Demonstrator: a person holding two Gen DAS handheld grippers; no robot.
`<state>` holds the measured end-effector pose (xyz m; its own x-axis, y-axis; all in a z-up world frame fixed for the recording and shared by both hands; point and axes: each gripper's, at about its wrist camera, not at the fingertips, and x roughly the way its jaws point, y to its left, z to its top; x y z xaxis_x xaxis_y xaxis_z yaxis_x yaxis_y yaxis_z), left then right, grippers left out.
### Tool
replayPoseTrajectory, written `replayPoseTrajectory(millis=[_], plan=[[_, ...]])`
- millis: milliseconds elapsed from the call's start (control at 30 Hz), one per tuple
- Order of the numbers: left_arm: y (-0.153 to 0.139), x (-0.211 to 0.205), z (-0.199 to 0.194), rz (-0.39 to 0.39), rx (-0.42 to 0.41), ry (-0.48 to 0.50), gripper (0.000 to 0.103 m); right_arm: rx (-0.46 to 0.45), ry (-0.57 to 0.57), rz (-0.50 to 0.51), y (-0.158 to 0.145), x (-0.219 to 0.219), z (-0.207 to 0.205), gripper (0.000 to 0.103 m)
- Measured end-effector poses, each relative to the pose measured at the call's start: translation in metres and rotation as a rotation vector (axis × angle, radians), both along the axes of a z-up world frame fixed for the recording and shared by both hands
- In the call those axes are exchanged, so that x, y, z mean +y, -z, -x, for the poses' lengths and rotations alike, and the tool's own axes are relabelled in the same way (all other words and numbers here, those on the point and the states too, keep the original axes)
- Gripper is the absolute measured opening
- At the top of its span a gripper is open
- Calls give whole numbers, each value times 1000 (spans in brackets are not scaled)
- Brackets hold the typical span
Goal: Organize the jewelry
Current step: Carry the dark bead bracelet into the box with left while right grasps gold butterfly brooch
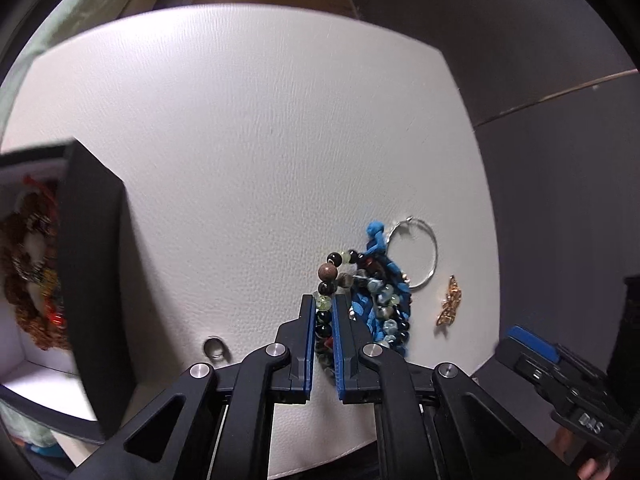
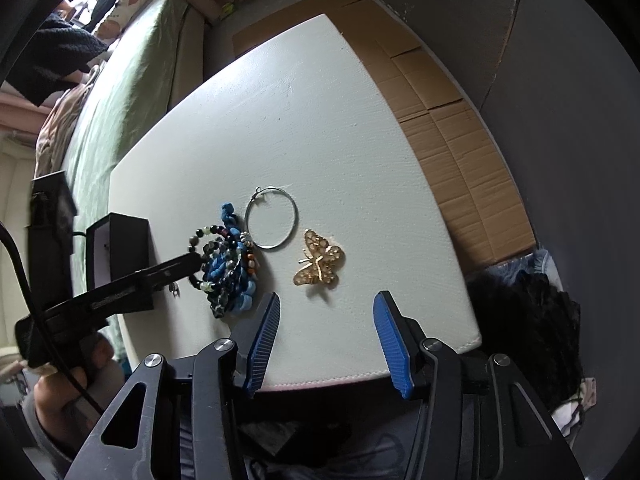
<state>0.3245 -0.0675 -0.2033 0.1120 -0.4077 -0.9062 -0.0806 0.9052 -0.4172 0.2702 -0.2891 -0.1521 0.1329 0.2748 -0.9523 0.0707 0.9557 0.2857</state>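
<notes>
Left gripper (image 1: pixel 323 312) clamped on a dark multicoloured beaded bracelet (image 1: pixel 329 280) atop the blue braided cord bracelet (image 1: pixel 380 304), right gripper (image 2: pixel 326 312) spread wide, gold filigree butterfly brooch (image 2: pixel 319 266) just ahead of it, thin silver wire hoop (image 2: pixel 272 218) beyond on white padded mat (image 2: pixel 320 120).

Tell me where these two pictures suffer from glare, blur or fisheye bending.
Left wrist view: glare whitens the mat at its far edge; the black box at left is smeared by blur; mat edges bow. Right wrist view: evenly lit, the butterfly brooch is sharp, the hoop casts little shadow; the mat's straight edges curve.
</notes>
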Motion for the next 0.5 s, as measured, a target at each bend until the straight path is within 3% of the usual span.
replayPoseTrajectory(millis=[333,500], plan=[[-42,35,10,36,-93,-27,8,61,-3,58,27,23,-21,36],[-63,51,11,31,-131,-50,8,65,-21,154,33,39,-26,32]])
